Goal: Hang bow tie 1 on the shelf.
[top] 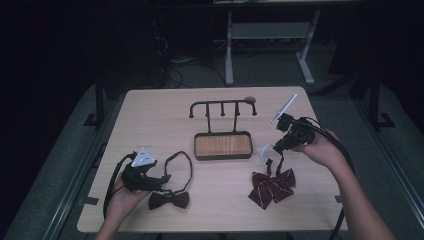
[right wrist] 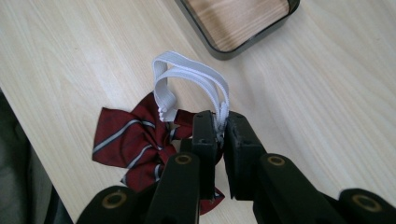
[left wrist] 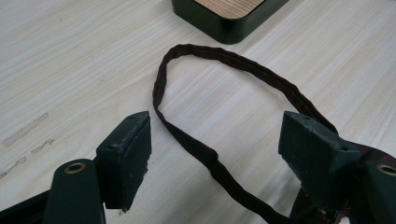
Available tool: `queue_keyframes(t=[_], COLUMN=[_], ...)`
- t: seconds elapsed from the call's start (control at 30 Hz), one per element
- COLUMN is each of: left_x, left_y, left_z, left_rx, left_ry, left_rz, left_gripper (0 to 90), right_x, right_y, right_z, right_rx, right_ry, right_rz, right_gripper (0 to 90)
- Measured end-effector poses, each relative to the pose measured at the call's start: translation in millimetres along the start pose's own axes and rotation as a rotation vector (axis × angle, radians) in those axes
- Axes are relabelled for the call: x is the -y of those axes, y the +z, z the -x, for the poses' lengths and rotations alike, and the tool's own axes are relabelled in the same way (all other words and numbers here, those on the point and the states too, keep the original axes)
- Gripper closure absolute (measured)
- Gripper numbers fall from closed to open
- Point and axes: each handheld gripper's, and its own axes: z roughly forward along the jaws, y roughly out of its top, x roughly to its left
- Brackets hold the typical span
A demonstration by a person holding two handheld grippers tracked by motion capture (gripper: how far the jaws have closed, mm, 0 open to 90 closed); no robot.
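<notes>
Your right gripper (right wrist: 219,128) pinching white elastic band (right wrist: 187,74) of striped red bow tie (right wrist: 133,140) on desk (right wrist: 327,93). Left gripper (left wrist: 215,140) spread over dark bow tie's strap (left wrist: 210,156). No writing visible.

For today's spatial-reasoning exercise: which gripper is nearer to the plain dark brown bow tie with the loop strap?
Left. The left gripper sits open right beside the plain dark brown bow tie, straddling its strap. The right gripper is far across the table, shut on the white elastic strap.

Right gripper (right wrist: 221,123) fingers pinch the striped bow tie's (right wrist: 135,140) white strap (right wrist: 196,77).
</notes>
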Motion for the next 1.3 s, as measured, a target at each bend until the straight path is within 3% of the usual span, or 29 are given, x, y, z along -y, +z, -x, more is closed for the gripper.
queue_keyframes(t=[1.3], left_x=[-0.4], left_y=[-0.7], left_z=[0.1], left_rx=[0.002], left_ry=[0.006], left_rz=[0.003], left_gripper=[26.0], right_x=[-43.5], right_y=[-41.9], right_z=[-5.5], right_rx=[0.042], right_ry=[-0.048], right_rz=[0.03], right_gripper=[82.8])
